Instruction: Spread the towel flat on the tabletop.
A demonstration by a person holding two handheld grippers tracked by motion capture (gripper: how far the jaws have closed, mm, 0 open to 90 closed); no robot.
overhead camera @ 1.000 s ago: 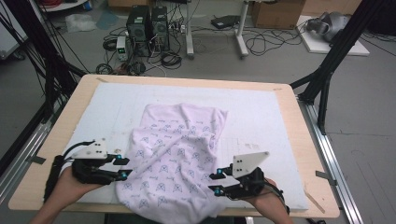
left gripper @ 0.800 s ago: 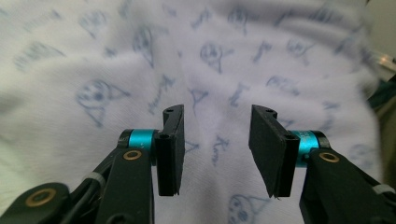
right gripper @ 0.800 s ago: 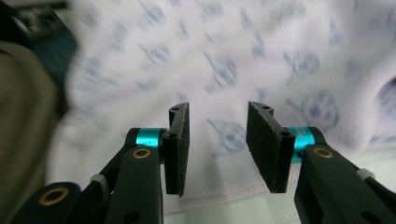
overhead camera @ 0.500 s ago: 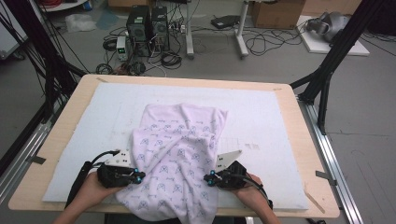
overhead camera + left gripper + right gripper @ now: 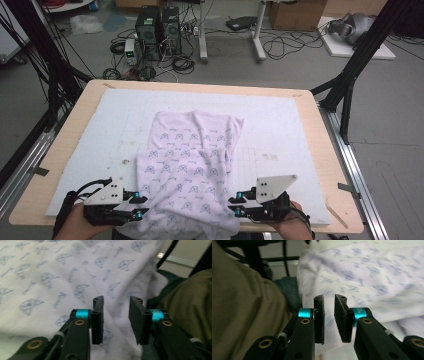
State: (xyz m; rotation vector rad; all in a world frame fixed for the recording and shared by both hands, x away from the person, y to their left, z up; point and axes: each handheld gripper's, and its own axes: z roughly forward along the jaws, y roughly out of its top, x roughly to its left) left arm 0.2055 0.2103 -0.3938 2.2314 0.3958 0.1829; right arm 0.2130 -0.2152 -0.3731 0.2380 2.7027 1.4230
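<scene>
White-padded bench (image 5: 300, 130) amid floor cables, patterned garment (image 5: 190, 165) overhanging its near edge; left gripper (image 5: 141, 207) and right gripper (image 5: 231, 205) fingers, just reopening, apparently flank cloth unclamped.

A white garment (image 5: 190, 165) printed with small blue-grey motifs is lying crumpled on the white mat (image 5: 280, 120) covering the bench, its near portion folded over the rest (the fold edge is running across the middle). Its bottom edge is hanging past the mat's near side.
</scene>
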